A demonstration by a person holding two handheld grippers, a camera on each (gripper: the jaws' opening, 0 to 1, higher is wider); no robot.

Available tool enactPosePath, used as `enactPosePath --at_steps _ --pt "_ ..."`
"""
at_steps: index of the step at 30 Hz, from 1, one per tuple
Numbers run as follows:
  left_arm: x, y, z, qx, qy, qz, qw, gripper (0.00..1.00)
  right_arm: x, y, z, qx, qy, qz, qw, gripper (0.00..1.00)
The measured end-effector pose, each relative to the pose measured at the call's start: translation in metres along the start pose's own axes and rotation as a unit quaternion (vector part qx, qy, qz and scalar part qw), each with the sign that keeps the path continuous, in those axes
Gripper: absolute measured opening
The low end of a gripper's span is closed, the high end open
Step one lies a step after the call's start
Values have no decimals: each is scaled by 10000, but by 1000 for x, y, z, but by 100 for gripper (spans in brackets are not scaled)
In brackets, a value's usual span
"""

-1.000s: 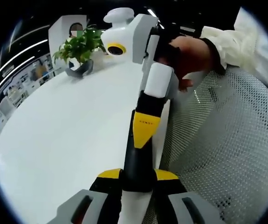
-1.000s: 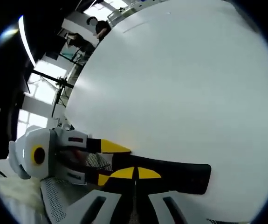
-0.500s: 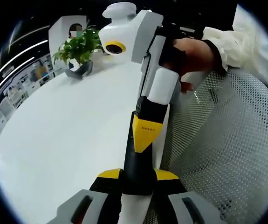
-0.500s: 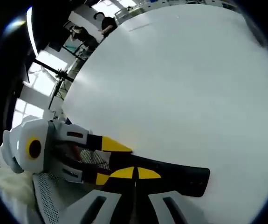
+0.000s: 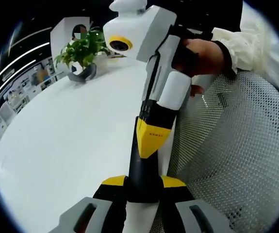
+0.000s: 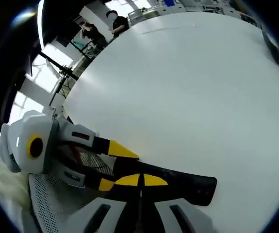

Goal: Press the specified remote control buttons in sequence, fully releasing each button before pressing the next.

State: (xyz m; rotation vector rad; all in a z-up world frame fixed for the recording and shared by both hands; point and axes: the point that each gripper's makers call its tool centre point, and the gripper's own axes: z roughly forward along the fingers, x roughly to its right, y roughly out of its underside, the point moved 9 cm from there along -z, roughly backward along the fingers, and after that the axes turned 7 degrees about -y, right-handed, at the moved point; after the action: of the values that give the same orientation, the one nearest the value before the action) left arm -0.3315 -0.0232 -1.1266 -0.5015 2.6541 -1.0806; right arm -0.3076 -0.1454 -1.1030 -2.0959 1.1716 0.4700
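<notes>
Both of my grippers meet on one slim black bar-shaped remote control (image 5: 141, 170), held over the near edge of the broad white desk (image 5: 66, 136). My left gripper (image 5: 143, 187) clenches its fingers around it; my right gripper (image 6: 140, 180) presses yellow fingers, closed together, onto its face. Buttons hidden, so progress can't be judged.

White table (image 5: 66, 141), mesh chair (image 5: 236, 160), plant (image 5: 81, 51)
</notes>
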Motion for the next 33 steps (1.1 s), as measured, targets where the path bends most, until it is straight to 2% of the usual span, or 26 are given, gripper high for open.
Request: enactPosePath --at_steps 2,3,4,5,7,10,14,16,18,20,21,23,28,29,30,33 --pt "0 0 0 0 -1 -3 10000 25 -1 -2 -5 127 -46 18 9999 0" --pt "0 0 0 1 -1 0 10000 25 -1 -5 -10 411 -5 -52 9991 0" --pt "0 0 0 2 -2 1 10000 25 -1 -6 -12 483 21 -82 9988 0" --pt "0 0 0 -1 -3 2 10000 25 -2 -9 -18 719 126 -266 9970 0" --pt "0 0 0 -8 -3 7 10000 25 -6 -16 -28 1129 292 -662 9910 0" --pt "0 0 1 -22 -10 5 10000 25 -10 -21 -44 1559 563 -908 9820 0" --pt "0 -1 0 -31 -16 3 10000 25 -12 -21 -66 1946 855 -863 9733 0" --pt "0 -1 1 -42 -13 5 10000 25 -10 -19 -84 2339 1151 -855 9616 0" --pt "0 -1 1 -53 -14 7 10000 25 -11 -17 -96 2551 1301 -876 9541 0" --pt "0 -1 1 -61 -15 10 10000 25 -10 -15 -110 2893 1556 -913 9401 0" --pt "0 -1 1 -65 -14 11 10000 25 -9 -12 -115 2970 1642 -830 9370 0" --pt "0 -1 1 -75 -15 15 10000 25 -6 -8 -119 2934 1613 -644 9401 0" --pt "-2 -1 -1 -134 -18 20 9999 24 -1 1 -127 3156 1859 -539 9289 0" --pt "-3 0 -2 -163 -28 15 9999 24 -1 2 -130 3222 1928 -593 9249 3" --pt "-5 0 -2 -189 -54 20 9998 24 -1 2 -134 3348 2045 -714 9171 6" --pt "-7 3 -4 -216 -49 0 9998 24 1 5 -137 3542 2155 -733 9070 19"
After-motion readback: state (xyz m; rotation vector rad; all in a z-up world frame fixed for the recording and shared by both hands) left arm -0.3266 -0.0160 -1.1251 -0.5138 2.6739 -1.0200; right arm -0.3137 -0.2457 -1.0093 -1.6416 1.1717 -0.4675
